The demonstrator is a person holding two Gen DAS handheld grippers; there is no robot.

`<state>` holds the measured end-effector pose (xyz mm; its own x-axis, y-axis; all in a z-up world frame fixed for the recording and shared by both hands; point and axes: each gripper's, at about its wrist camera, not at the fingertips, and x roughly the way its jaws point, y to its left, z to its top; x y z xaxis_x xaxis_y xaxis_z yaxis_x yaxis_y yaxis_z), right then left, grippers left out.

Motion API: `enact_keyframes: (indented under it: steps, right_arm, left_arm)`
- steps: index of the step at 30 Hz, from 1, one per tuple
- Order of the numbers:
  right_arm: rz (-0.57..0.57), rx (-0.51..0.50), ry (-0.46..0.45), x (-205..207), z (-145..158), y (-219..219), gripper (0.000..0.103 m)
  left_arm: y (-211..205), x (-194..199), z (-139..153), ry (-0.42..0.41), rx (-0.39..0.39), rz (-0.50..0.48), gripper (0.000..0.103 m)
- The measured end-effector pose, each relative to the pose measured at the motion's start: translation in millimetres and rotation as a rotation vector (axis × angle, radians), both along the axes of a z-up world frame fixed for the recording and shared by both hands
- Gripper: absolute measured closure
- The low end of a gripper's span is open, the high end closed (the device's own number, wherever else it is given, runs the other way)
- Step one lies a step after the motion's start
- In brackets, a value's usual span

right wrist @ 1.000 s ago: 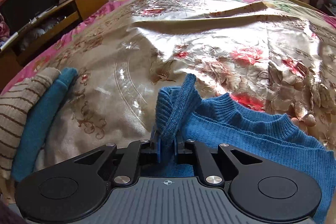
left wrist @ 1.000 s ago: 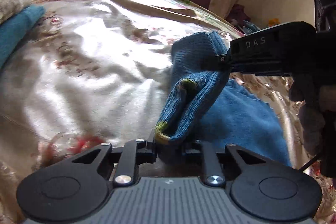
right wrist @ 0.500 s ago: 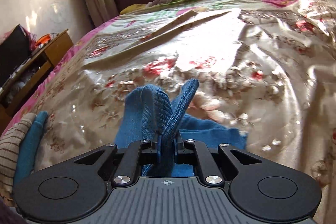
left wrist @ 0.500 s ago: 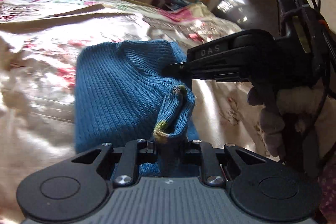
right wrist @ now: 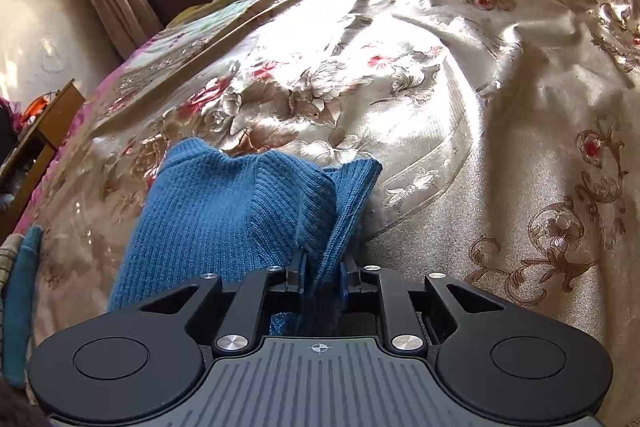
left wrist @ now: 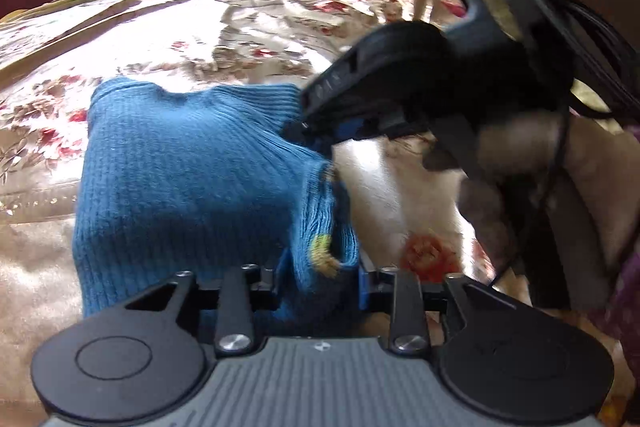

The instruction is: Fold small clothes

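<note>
Through my left wrist camera, my left gripper (left wrist: 320,275) is pinched tight on a bunched, yellow-flecked edge of the blue knit garment (left wrist: 188,167), which spreads from my fingers toward ten o'clock across the floral bedspread (left wrist: 248,27). At two o'clock my right gripper (left wrist: 304,131) bites the same garment's far edge, motion-blurred.

Through my right wrist camera, my right gripper (right wrist: 322,277) is nearly closed on a doubled ridge of the blue knit garment (right wrist: 224,211), the body lying toward ten o'clock on the bedspread (right wrist: 440,107). A folded stack (right wrist: 18,291) sits at nine o'clock.

The risk I judge: the satin looks slick, so dragging could slide the lower layer and skew the fold, and the thick bunch could slip from either pinch.
</note>
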<state>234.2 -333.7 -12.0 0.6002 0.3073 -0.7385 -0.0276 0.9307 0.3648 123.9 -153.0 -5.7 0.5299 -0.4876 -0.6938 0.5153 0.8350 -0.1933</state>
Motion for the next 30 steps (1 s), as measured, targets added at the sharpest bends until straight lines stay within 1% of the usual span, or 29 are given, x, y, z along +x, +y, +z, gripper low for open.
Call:
enact_keyframes:
  steps: [4, 6, 8, 10, 13, 15, 17, 18, 19, 21, 23, 25, 27, 28, 29, 30]
  right_arm:
    - [-0.028, -0.037, -0.027, -11, 11, -9, 0.082]
    - [-0.044, -0.058, -0.052, -22, 19, -12, 0.082]
    - [-0.038, -0.041, -0.077, -35, 28, -11, 0.082]
    - [-0.001, -0.011, -0.099, -49, 35, -4, 0.082]
    - [0.069, -0.006, -0.116, -65, 37, 14, 0.082]
    - [0.102, -0.017, -0.104, -72, 33, 25, 0.082]
    - [0.104, -0.035, -0.071, -75, 23, 31, 0.083]
    - [0.100, -0.035, -0.046, -75, 16, 32, 0.087]
    - [0.093, -0.029, -0.014, -77, 8, 31, 0.088]
    - [0.082, -0.030, 0.003, -83, 1, 28, 0.091]
    - [0.070, -0.041, 0.006, -87, -3, 24, 0.092]
    - [0.054, -0.019, 0.035, -88, -11, 18, 0.092]
    - [0.051, 0.002, 0.049, -89, -14, 15, 0.091]
    - [0.053, 0.000, 0.047, -89, -13, 15, 0.091]
    - [0.057, -0.001, 0.047, -89, -10, 15, 0.089]
    - [0.056, 0.002, 0.045, -90, -6, 14, 0.085]
  left_arm:
    - [17, -18, 5, 0.027, -0.021, -0.048, 0.063]
    - [29, -26, 6, 0.044, -0.027, -0.050, 0.063]
    - [42, -29, 8, 0.047, -0.027, -0.031, 0.062]
    - [56, -30, 11, 0.042, -0.031, 0.002, 0.062]
    - [71, -16, 14, 0.029, -0.041, 0.068, 0.062]
    - [77, -5, 15, 0.034, -0.055, 0.109, 0.062]
    - [80, 2, 13, 0.027, -0.055, 0.132, 0.062]
    - [81, 5, 12, 0.023, -0.048, 0.142, 0.062]
    - [83, 6, 11, 0.026, -0.048, 0.150, 0.062]
    - [89, 4, 11, 0.025, -0.059, 0.148, 0.061]
    - [94, 1, 6, 0.020, -0.025, 0.143, 0.060]
    - [96, 4, -2, 0.050, 0.009, 0.147, 0.060]
    - [99, 2, -4, 0.065, 0.005, 0.152, 0.060]
    - [100, 1, -2, 0.059, 0.005, 0.148, 0.060]
    - [100, 0, 2, 0.052, 0.004, 0.143, 0.060]
    - [100, -1, 6, 0.046, 0.002, 0.139, 0.060]
